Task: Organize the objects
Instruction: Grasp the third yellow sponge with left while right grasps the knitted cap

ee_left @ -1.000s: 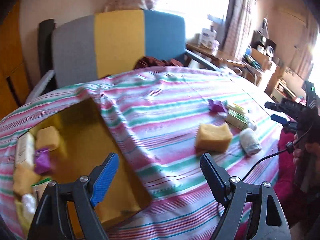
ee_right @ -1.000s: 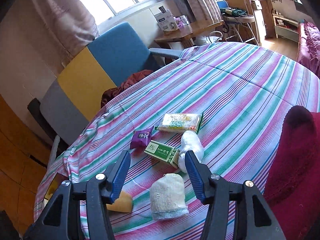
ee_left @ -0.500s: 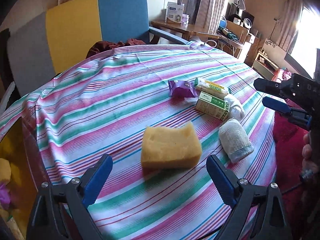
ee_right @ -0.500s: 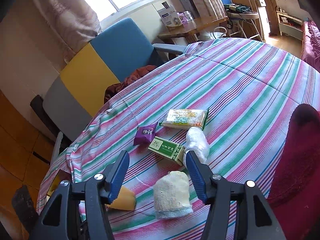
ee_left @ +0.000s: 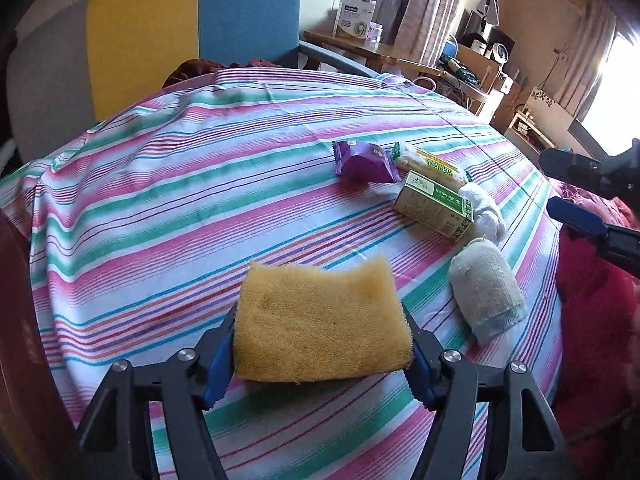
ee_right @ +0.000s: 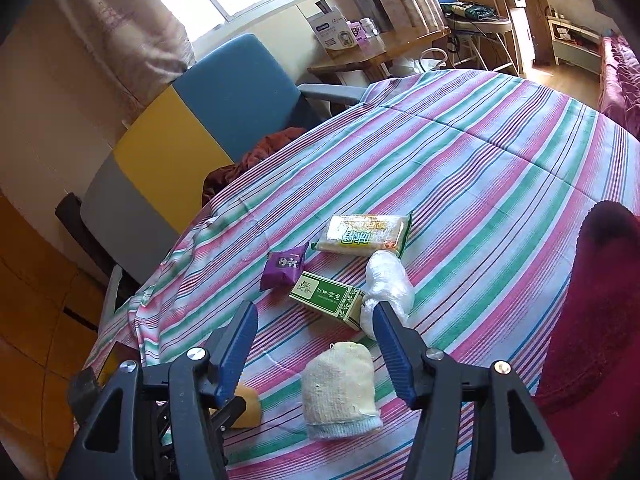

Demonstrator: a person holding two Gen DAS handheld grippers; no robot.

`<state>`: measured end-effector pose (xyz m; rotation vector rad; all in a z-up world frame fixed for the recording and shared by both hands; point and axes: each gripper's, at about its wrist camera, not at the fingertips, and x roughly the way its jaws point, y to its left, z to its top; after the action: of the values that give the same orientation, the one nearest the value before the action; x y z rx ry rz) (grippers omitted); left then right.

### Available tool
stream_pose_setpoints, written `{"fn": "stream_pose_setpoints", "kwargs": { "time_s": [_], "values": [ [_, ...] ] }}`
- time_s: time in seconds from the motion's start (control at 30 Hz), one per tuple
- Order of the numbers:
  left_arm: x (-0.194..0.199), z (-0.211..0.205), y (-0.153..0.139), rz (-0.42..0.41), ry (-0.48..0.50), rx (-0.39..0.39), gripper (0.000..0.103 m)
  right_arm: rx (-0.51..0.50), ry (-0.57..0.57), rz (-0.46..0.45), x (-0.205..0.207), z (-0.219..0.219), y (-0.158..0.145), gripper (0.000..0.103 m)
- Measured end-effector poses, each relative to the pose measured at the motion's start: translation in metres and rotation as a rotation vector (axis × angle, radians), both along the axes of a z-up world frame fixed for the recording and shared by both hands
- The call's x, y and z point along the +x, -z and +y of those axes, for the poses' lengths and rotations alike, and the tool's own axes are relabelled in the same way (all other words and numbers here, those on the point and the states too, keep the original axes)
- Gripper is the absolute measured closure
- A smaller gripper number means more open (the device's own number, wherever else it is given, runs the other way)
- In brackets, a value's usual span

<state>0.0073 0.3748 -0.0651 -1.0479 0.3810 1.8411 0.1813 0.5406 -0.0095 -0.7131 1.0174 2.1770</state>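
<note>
Left tongs [ee_left: 320,354] closing around thick yellow foam sponge [ee_left: 322,322]; right tongs [ee_right: 316,354] spread, empty. Next: firm pinch, then lift.

Left claw [ee_left: 322,354] tilted down, jaws closing, right claw [ee_right: 316,350] tilted down, jaws parted

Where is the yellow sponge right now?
In the left wrist view the yellow sponge lies low in the middle, on the striped tablecloth, between the closing fingers of the left claw. The rolled sock lies just to its right.
</note>
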Motion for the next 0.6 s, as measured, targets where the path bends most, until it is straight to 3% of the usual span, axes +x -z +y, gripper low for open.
{"fn": "stream_pose_setpoints", "kwargs": {
  "time_s": [0.2, 0.37, 0.6],
  "values": [
    [0.016, -0.045, -0.002, 0.032, -0.028, 0.008, 0.032, 0.004, -0.007, -0.038, -0.005, -0.002, 0.001, 0.042],
    [0.036, -0.065, 0.001, 0.12, 0.003, 0.049, 0.032, 0.014, -0.034, -0.091, -0.013, -0.005, 0.003, 0.042],
    [0.032, -0.068, 0.004, 0.105, -0.015, 0.085, 0.032, -0.007, -0.095, -0.212, -0.033, -0.01, 0.018, 0.042]
  ]
}}
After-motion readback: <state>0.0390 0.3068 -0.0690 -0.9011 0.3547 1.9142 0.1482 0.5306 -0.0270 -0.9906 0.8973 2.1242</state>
